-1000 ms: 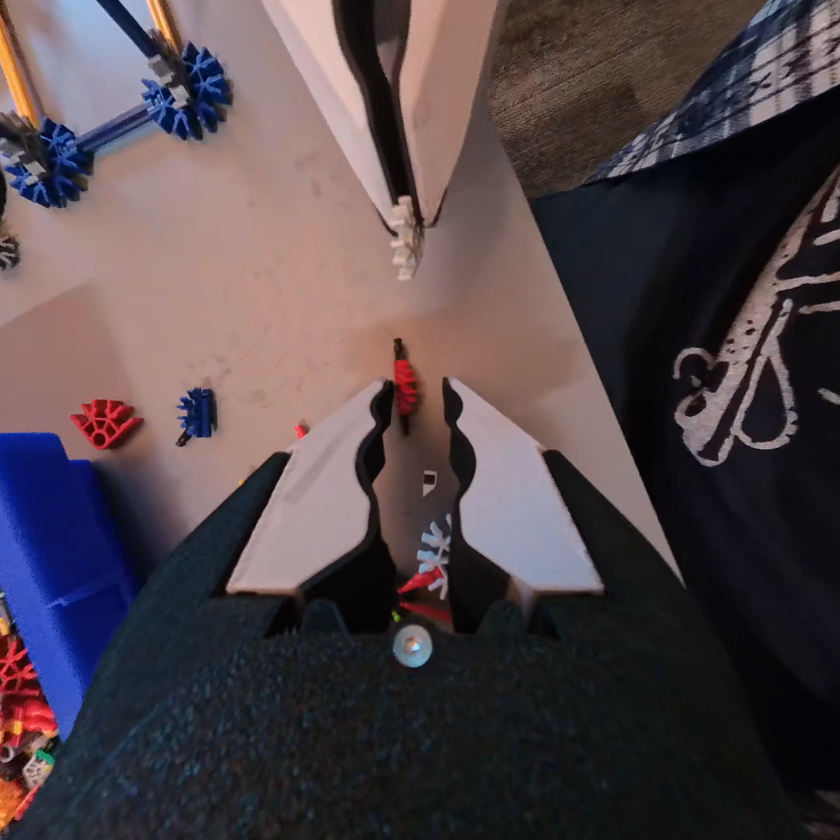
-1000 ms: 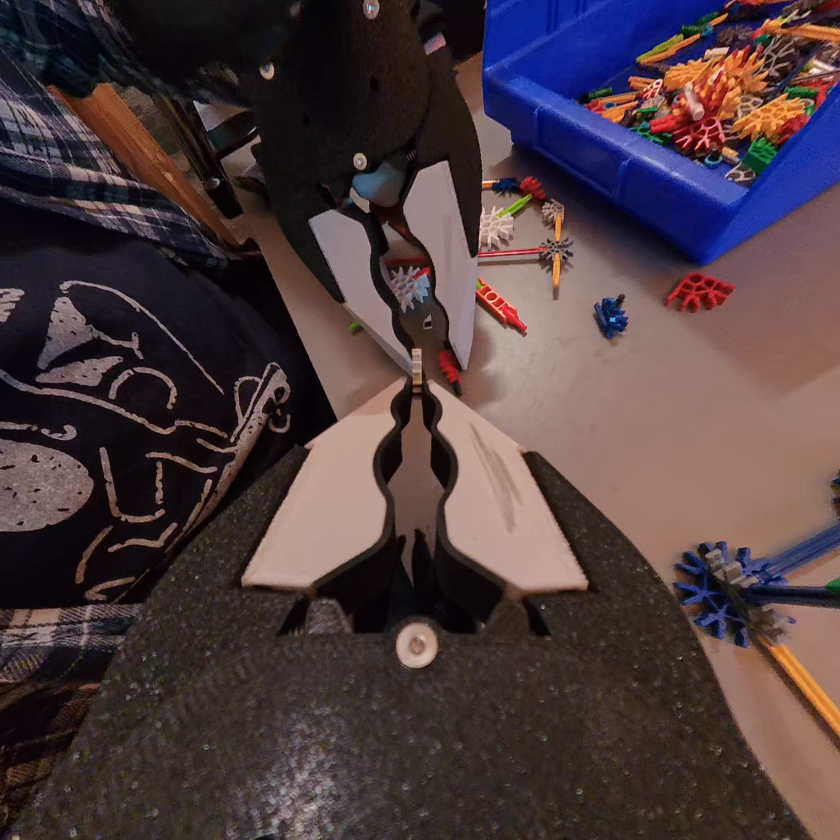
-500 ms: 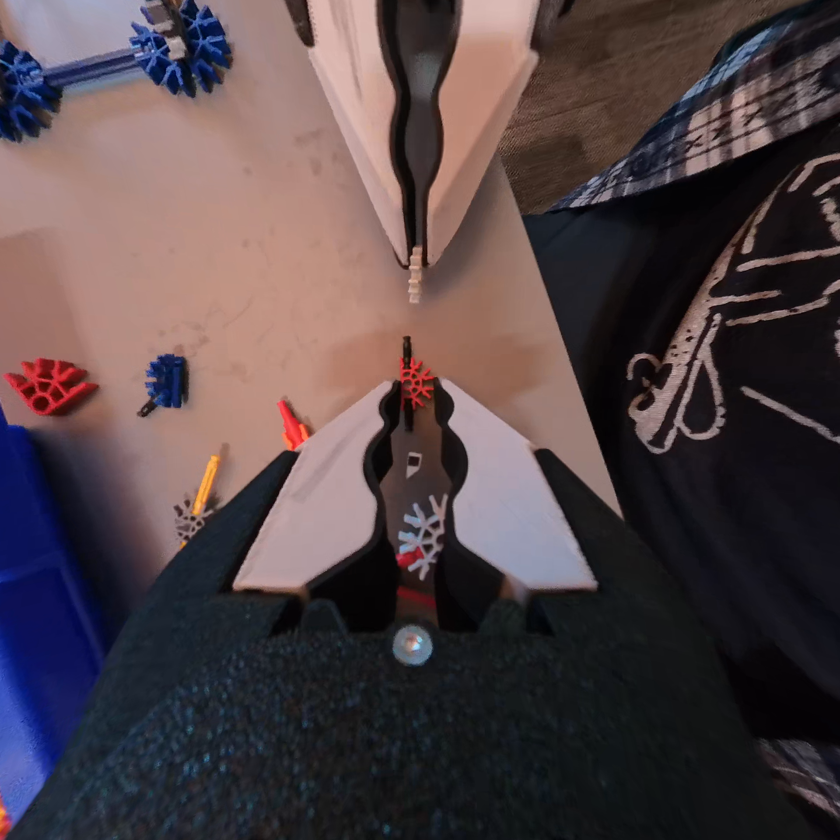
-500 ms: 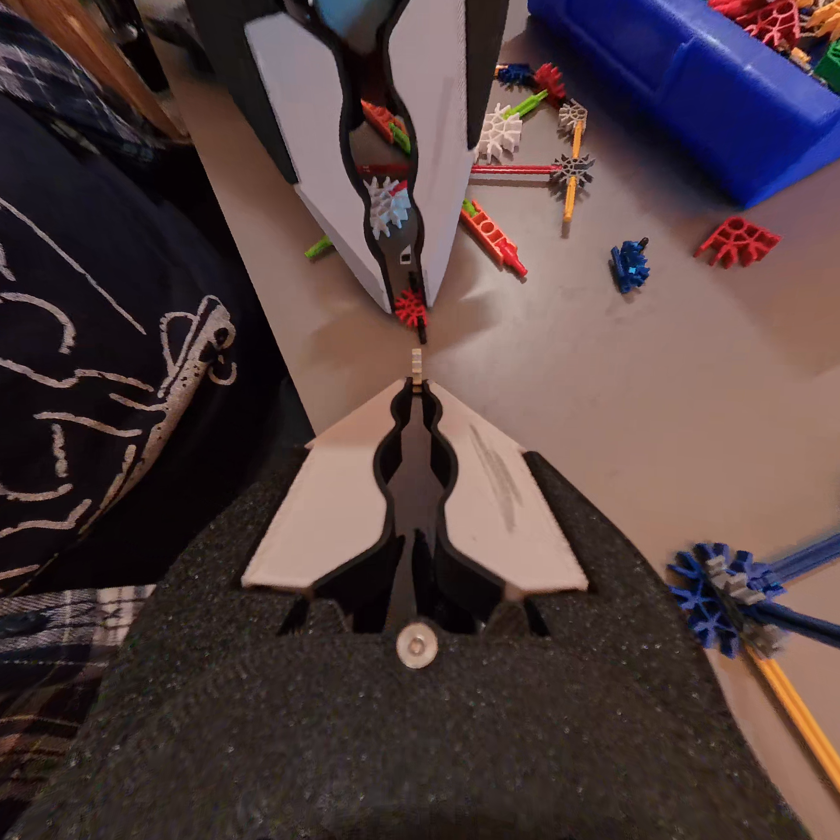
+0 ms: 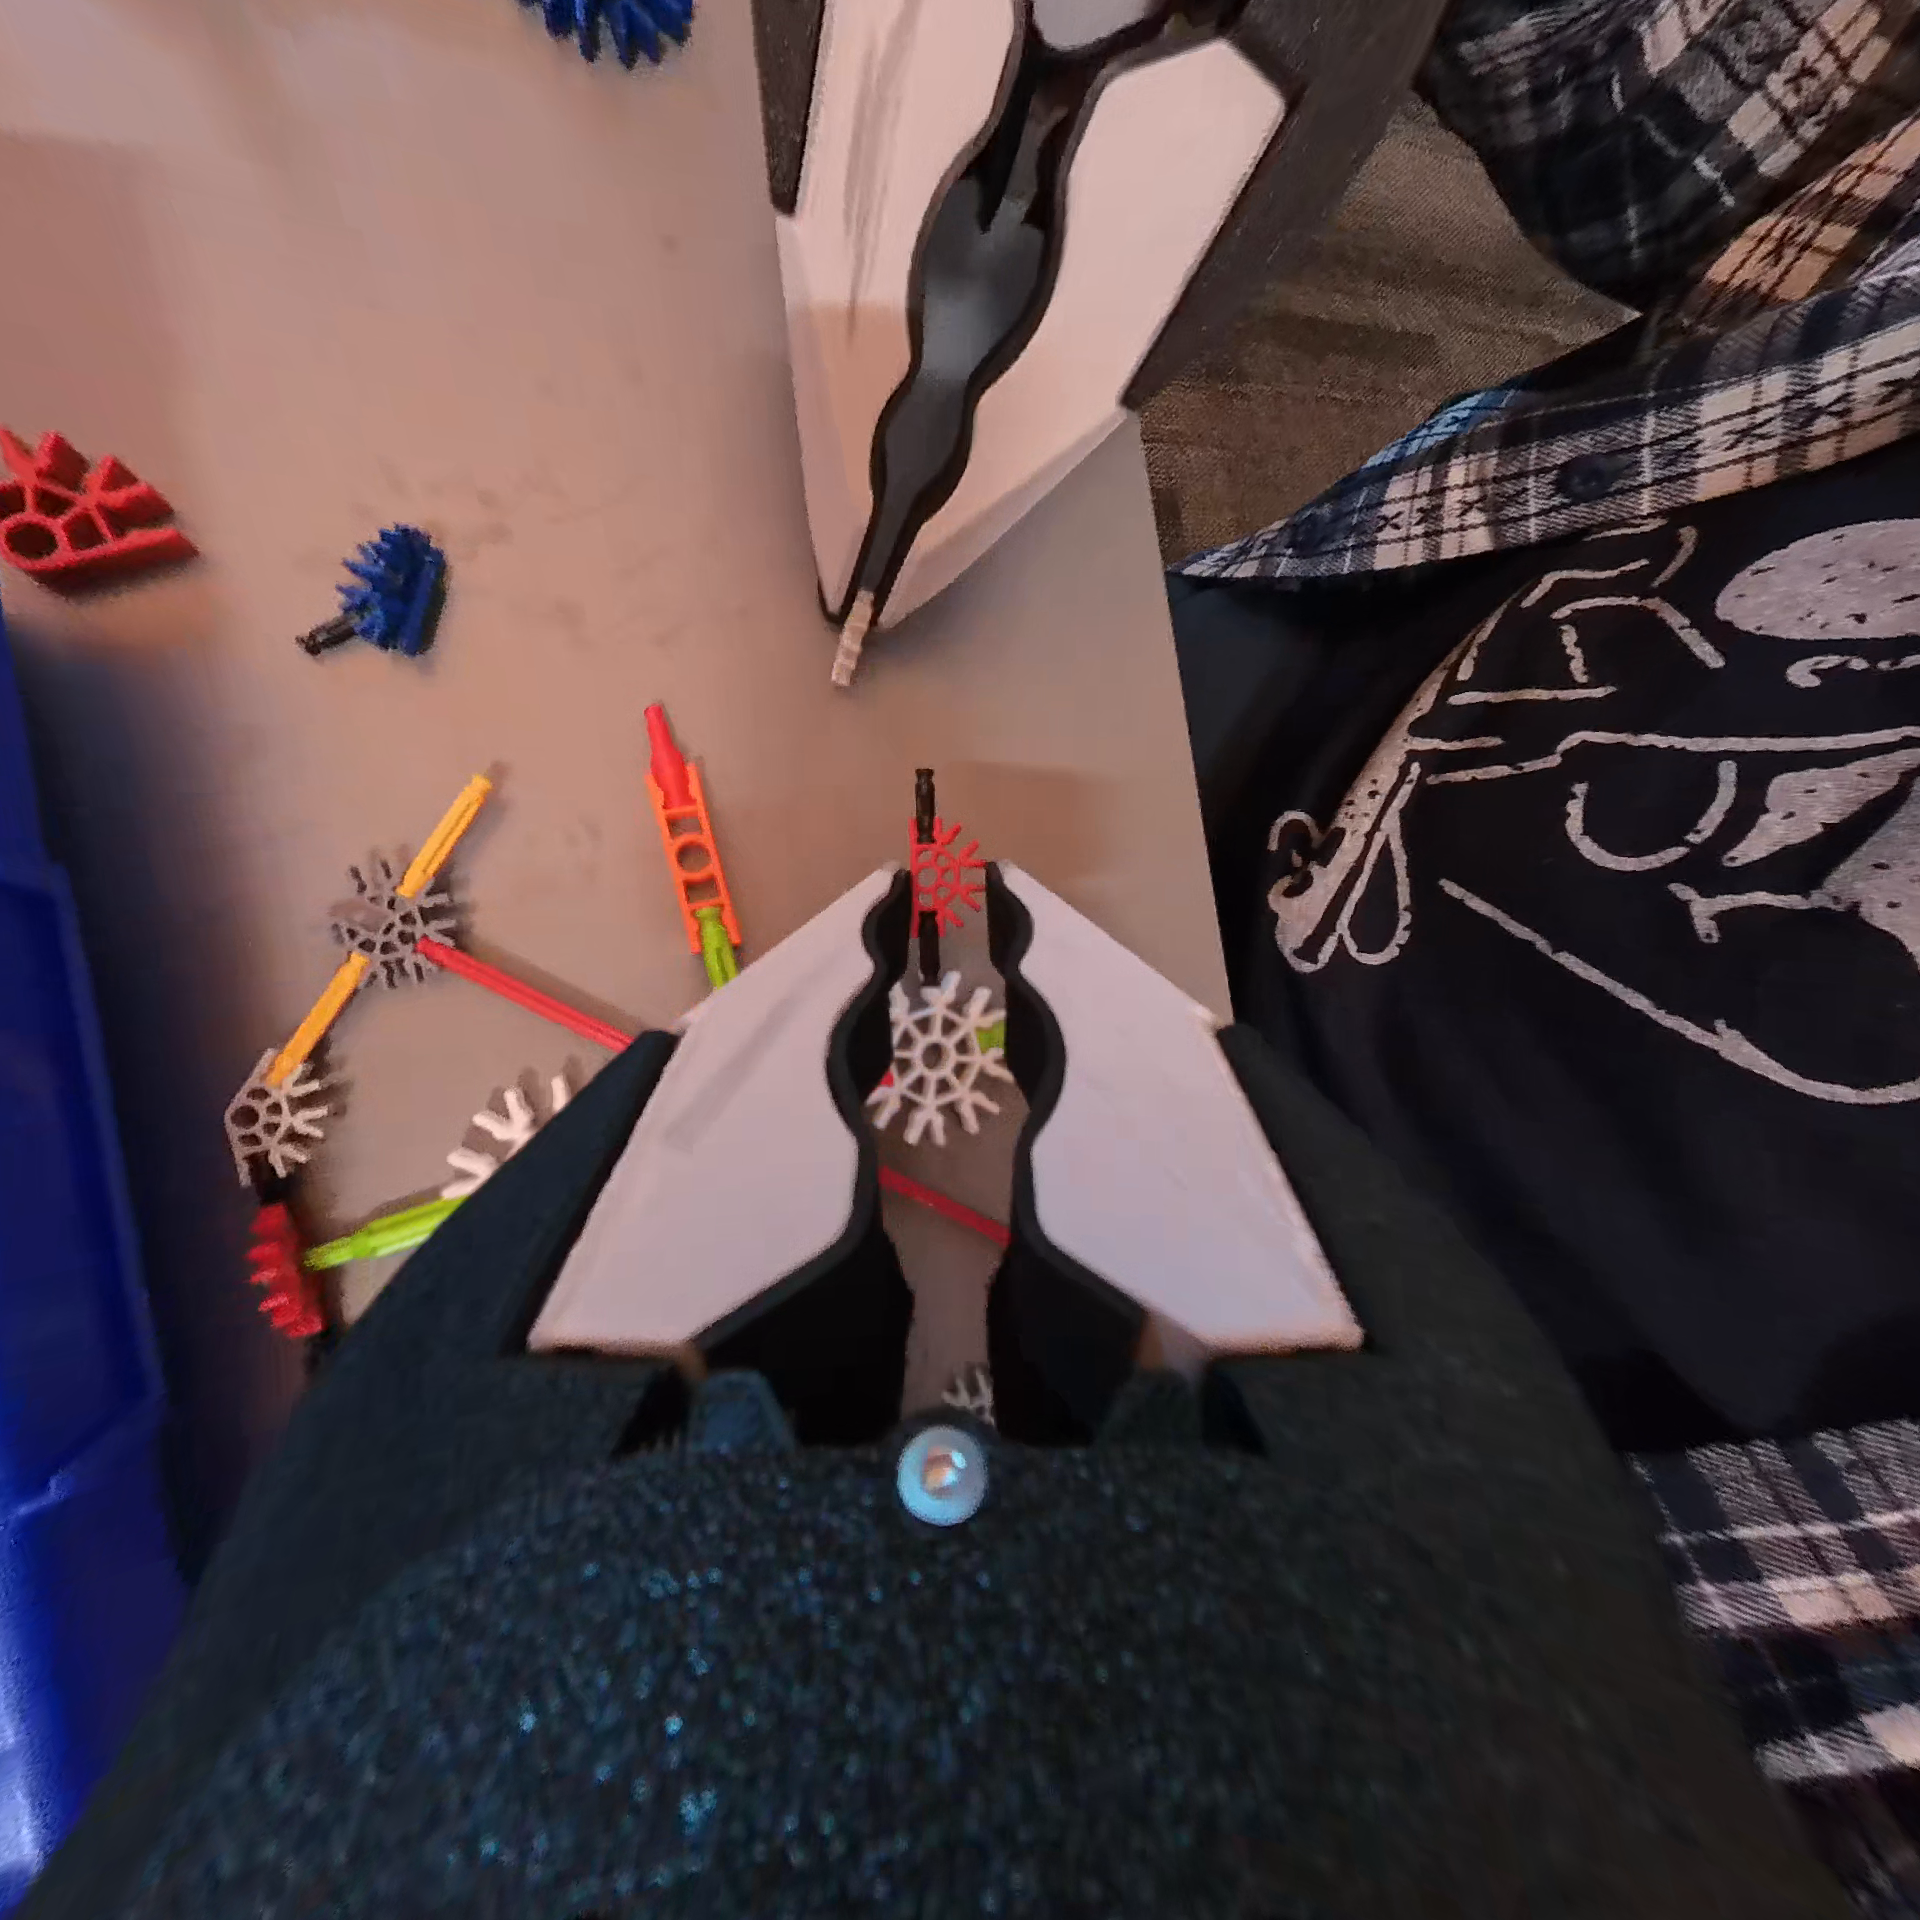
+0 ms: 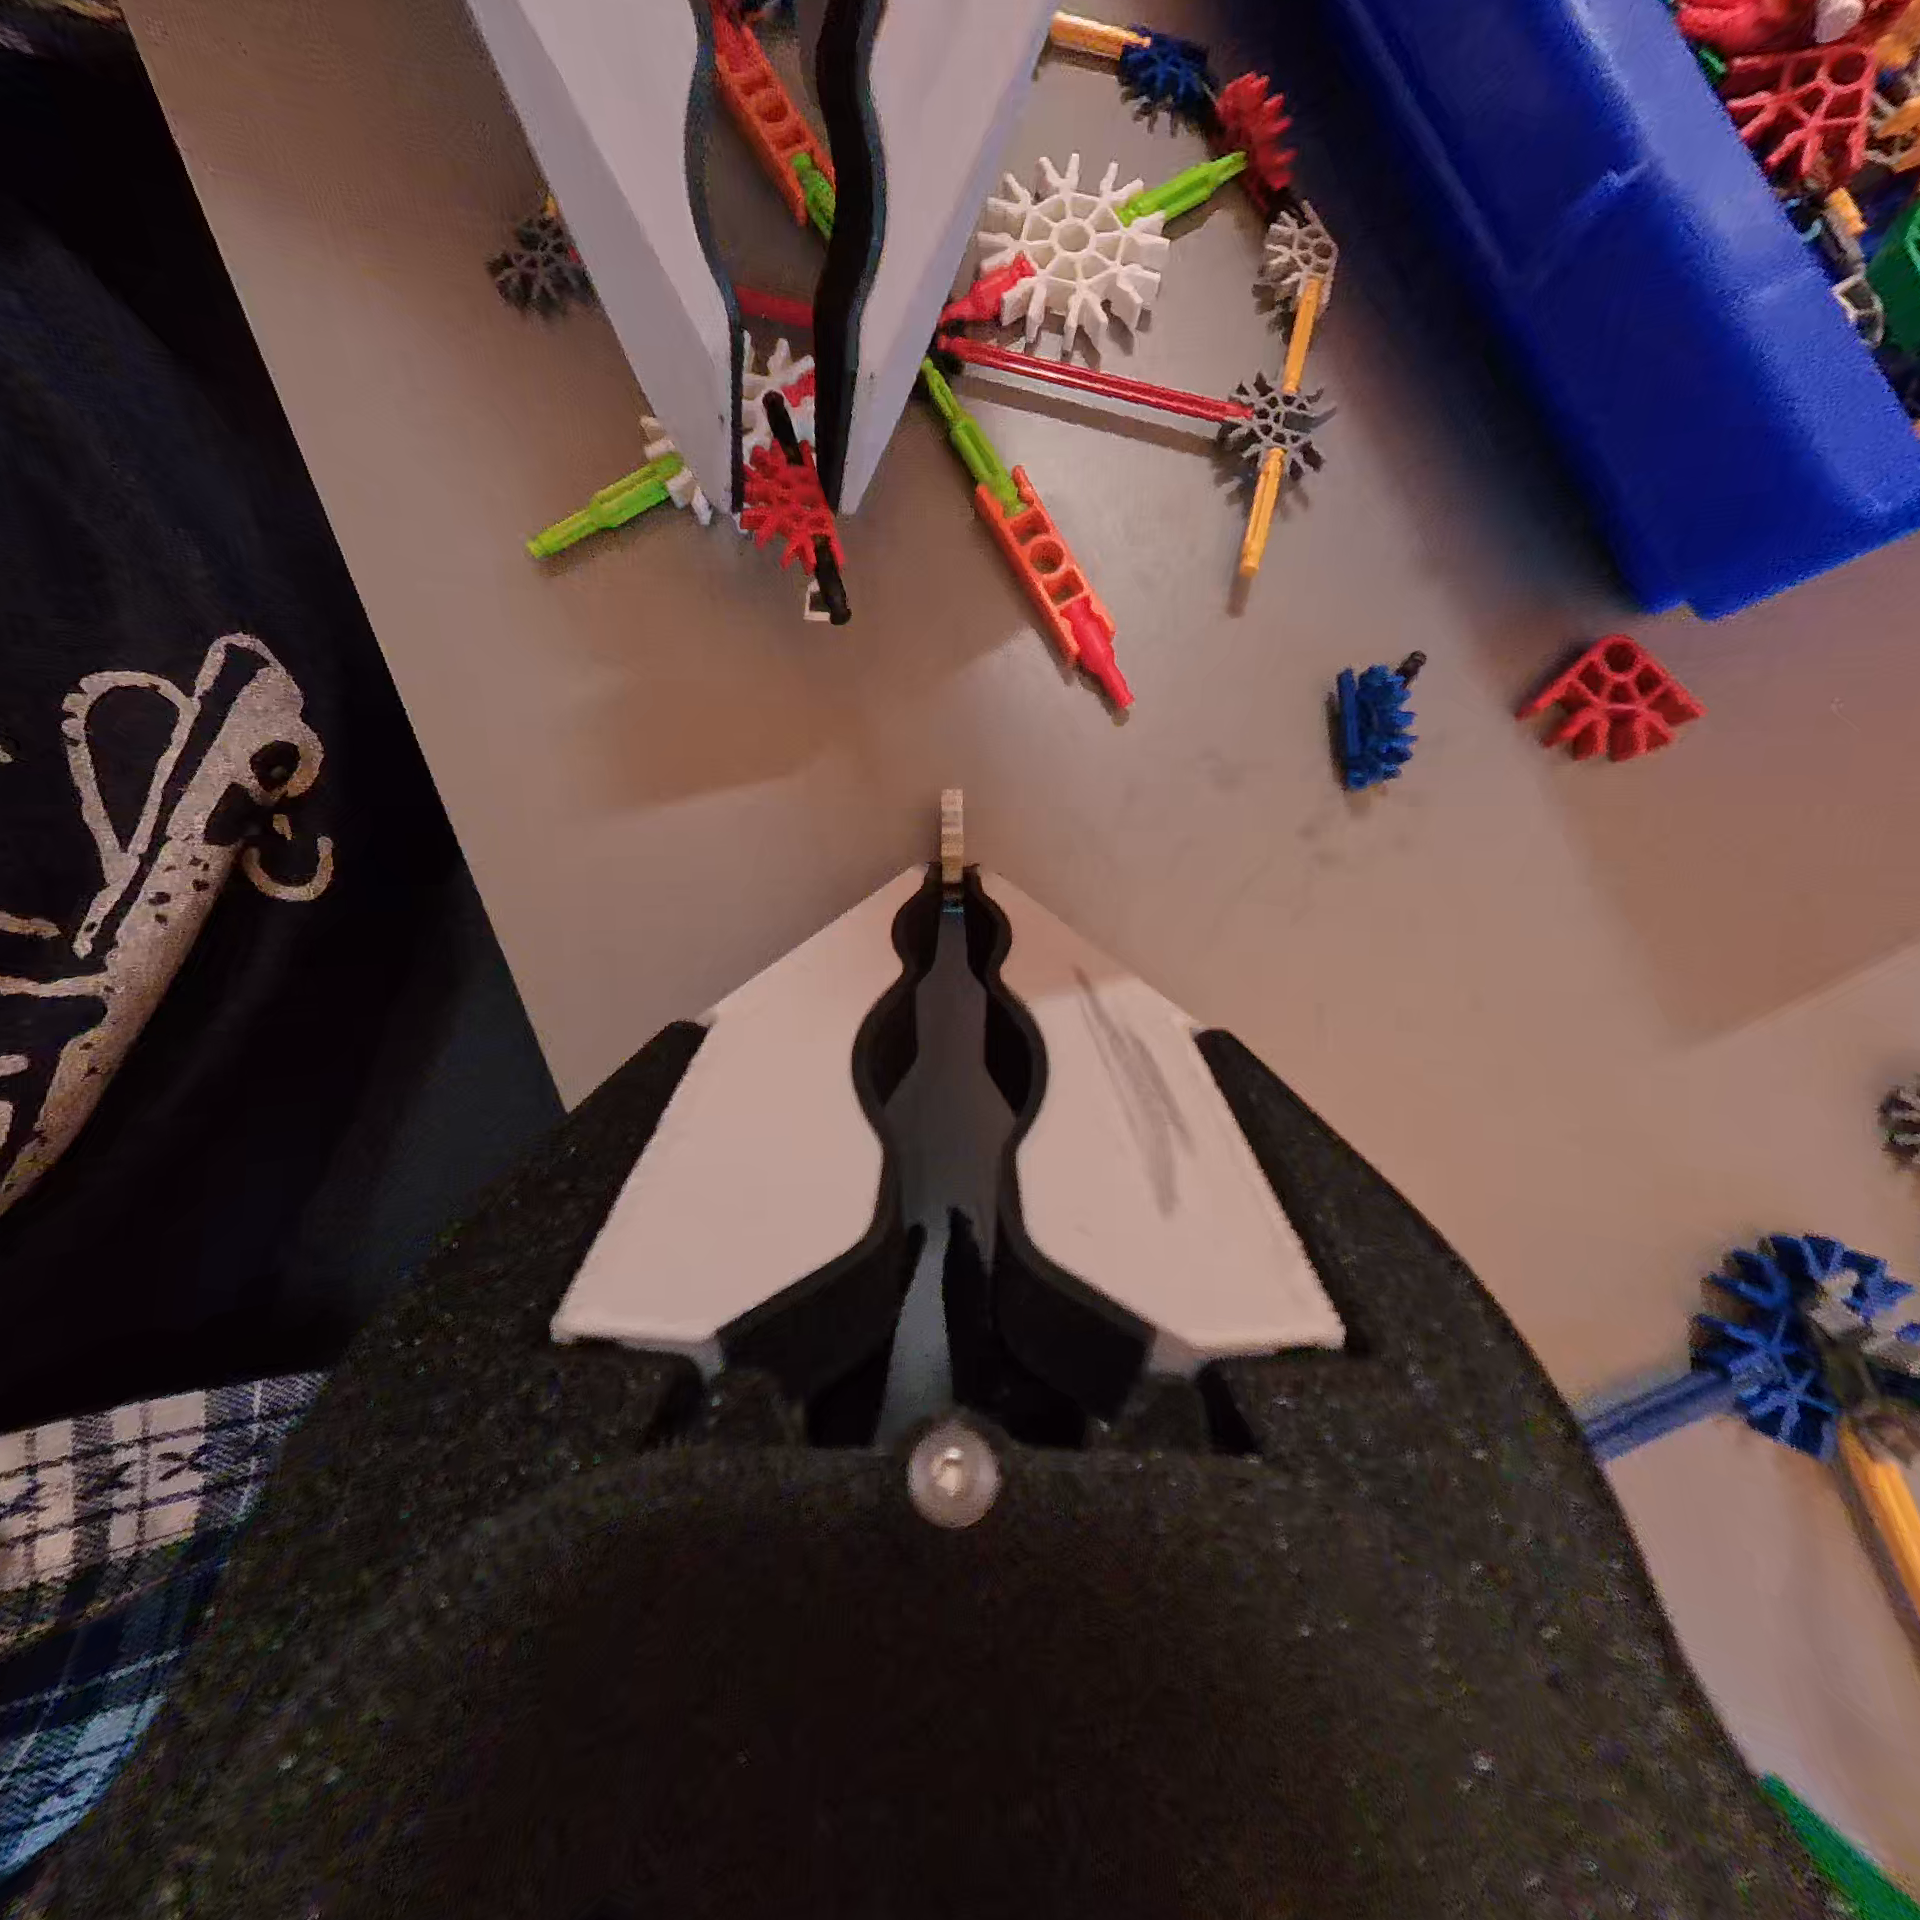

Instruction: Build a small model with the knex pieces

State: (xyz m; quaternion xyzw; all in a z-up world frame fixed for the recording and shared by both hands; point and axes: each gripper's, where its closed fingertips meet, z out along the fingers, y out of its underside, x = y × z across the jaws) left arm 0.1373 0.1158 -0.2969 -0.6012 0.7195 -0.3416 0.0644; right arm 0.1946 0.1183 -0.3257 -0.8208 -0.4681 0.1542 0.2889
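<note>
Red connector (image 5: 943,871) on black rod (image 5: 923,795) clamped in L tongs (image 5: 943,883); R tongs (image 6: 952,873) pinch beige piece (image 6: 951,826) w/ gap between. Both tongs higher over worktop (image 6: 1247,831) vs 1 s ago.

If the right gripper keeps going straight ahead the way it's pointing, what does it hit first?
Probably the black rod through the red connector held by the left gripper, opposite the right gripper; depth is unclear.

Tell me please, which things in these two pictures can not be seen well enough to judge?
- Pale connector in the right gripper: seen edge-on, shape unclear.
- Black rod through the red connector in the left gripper: lower end hidden behind the fingers.
- Blue bin: cut off by the frame in both views.
- Blue wheel assembly: blurred, cut off at the right edge.
</note>
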